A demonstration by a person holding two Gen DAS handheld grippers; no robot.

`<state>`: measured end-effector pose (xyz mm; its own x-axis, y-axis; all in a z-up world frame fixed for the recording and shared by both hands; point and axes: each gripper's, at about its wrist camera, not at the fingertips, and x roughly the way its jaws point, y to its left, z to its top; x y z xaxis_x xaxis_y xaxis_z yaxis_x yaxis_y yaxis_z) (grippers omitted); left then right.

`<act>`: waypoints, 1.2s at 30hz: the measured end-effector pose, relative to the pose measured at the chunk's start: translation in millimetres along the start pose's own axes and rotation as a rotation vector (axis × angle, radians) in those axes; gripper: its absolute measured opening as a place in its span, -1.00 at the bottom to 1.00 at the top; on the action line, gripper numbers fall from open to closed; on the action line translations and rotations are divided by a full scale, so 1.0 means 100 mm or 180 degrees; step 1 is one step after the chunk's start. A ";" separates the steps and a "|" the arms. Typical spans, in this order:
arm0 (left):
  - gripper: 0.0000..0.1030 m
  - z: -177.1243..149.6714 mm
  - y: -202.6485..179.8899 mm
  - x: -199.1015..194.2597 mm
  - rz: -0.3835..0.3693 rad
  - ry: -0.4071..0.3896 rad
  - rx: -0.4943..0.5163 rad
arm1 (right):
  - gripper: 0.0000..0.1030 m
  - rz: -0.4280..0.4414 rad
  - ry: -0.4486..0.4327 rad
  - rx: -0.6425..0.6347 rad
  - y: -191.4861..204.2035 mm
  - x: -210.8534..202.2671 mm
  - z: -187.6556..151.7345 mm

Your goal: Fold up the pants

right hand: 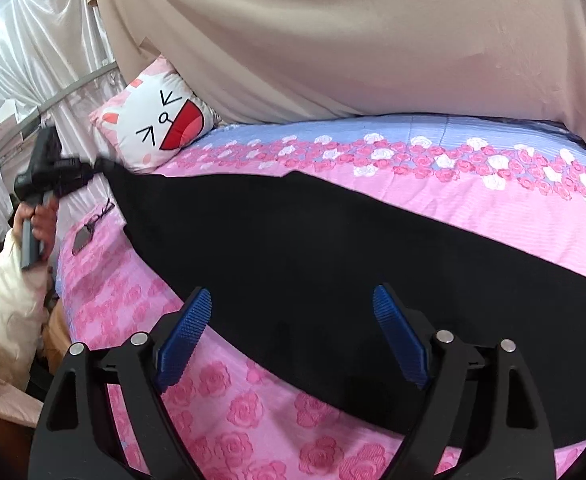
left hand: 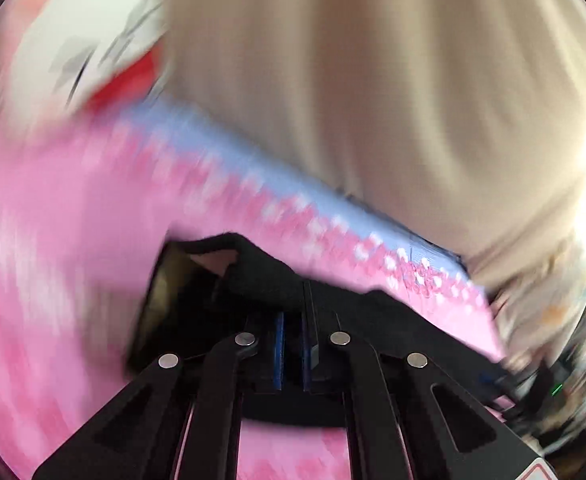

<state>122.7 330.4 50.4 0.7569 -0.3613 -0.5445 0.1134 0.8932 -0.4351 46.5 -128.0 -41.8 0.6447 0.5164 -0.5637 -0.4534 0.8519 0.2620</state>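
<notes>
Black pants (right hand: 313, 248) lie stretched across a pink rose-print bedspread (right hand: 229, 408). My right gripper (right hand: 293, 336) is open, its blue pads (right hand: 185, 336) spread just above the near end of the pants, holding nothing. My left gripper (left hand: 291, 350) is shut on the far end of the pants (left hand: 261, 276); black cloth bunches between its blue pads. In the right wrist view the left gripper (right hand: 93, 168) shows at the far left, held by a hand, pulling the pants end off the bed's edge. The left wrist view is blurred by motion.
A cartoon-cat pillow (right hand: 161, 120) rests at the bed's head. Beige curtain (right hand: 353, 40) hangs behind the bed, white drape (right hand: 33, 60) at left. A small dark object with a cord (right hand: 83, 238) lies on the bedspread near the left edge.
</notes>
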 end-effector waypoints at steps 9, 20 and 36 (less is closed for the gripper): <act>-0.87 -0.78 0.94 0.50 0.0516 0.0719 -0.0521 | 0.59 0.0304 0.0202 -0.0080 0.14 0.44 0.21; -0.63 -0.83 0.96 0.41 0.0585 0.0736 -0.0345 | 0.32 0.1064 0.1032 -0.1009 1.52 2.60 1.18; 0.10 -0.29 0.75 1.17 0.1845 0.0920 0.0168 | 0.37 0.0653 0.0803 -0.0913 1.36 2.50 1.20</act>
<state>201.5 347.7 -66.7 0.5020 0.1325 -0.8547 -0.2244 0.9743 0.0192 220.0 127.2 -53.5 0.3689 0.6050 -0.7056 -0.7322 0.6568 0.1803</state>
